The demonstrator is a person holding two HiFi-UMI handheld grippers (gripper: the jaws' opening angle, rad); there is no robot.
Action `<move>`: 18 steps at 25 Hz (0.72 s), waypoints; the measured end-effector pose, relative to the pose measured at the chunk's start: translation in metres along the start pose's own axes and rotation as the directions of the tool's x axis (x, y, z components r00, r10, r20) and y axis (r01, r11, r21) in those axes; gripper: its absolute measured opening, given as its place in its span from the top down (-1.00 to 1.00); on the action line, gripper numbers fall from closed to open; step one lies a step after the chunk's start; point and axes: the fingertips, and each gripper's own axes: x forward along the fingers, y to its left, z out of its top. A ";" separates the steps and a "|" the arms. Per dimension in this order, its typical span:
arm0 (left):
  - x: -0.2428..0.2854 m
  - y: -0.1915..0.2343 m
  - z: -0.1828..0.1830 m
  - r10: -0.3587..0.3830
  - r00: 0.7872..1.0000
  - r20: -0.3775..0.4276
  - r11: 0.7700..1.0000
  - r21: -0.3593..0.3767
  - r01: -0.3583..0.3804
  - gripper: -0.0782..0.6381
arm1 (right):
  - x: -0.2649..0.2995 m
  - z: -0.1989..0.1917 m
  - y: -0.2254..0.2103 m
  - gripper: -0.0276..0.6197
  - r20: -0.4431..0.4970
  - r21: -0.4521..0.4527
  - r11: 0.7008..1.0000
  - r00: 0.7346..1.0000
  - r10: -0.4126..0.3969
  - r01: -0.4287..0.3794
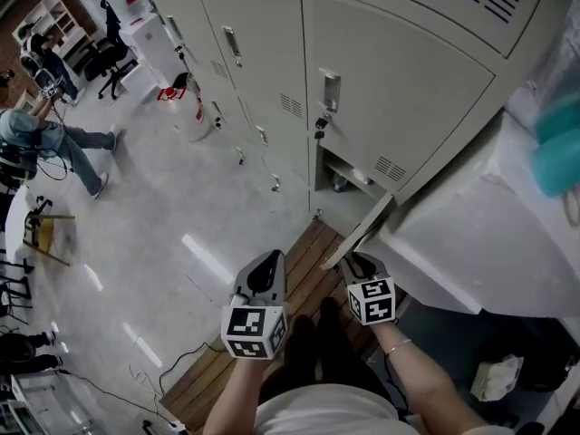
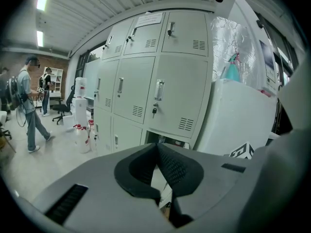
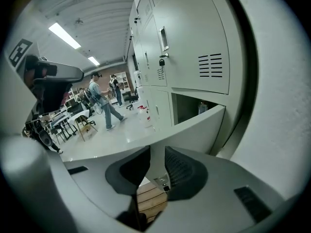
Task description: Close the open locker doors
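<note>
Step in hand, by the look of it: taking hold of the one door seen open, ahead of swinging it home.

Lowest in the head view, at centre: the left hand-held gripper (image 1: 263, 270), pressed together on nothing, pointing out over the slatted wooden platform (image 1: 272, 343) underfoot. Just right of it, the right hand-held gripper (image 1: 364, 263), pinching the free edge of the open locker door (image 1: 362, 228). In the right gripper view, pads on either face of the pale panel, with the latch hardware (image 3: 163, 182) just below them. Door swung well out from its bottom-row compartment, slanting from lower centre up toward the right of the head view, close beside the white block (image 1: 471, 234).

Next move, judged from this: hold the pinch and sweep the edge in an arc about the hinge, back toward the locker frame, then press flat to seat the latch. Worth minding: thin sheet metal slipping between the pads, and the left tool straying into the door's path.

Beyond the door, the open compartment (image 3: 187, 106), holding a few small items, among them a bottle-like thing (image 3: 203, 108), too small to name. Above and to the left, the rest of the lockers (image 1: 390, 80), shut as far as visible, with a key or padlock (image 1: 320, 123) hanging under one handle. On top of the white block, at the right edge, something teal (image 1: 557, 152), blurred.

Farthest, upper left: a water dispenser (image 1: 149, 34) and a person (image 1: 41, 143) on the grey floor.
</note>
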 end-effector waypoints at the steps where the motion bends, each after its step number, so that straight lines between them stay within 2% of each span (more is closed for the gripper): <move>1: 0.000 0.002 0.001 0.006 1.000 0.002 1.000 -0.003 -0.006 0.73 | 0.003 0.002 0.001 0.61 -0.001 -0.006 1.000 1.000 0.005 -0.005; 18: 0.009 0.034 0.012 0.104 0.994 0.016 0.994 -0.039 -0.103 0.73 | 0.062 0.046 0.015 0.61 -0.008 -0.034 0.996 0.997 0.080 -0.080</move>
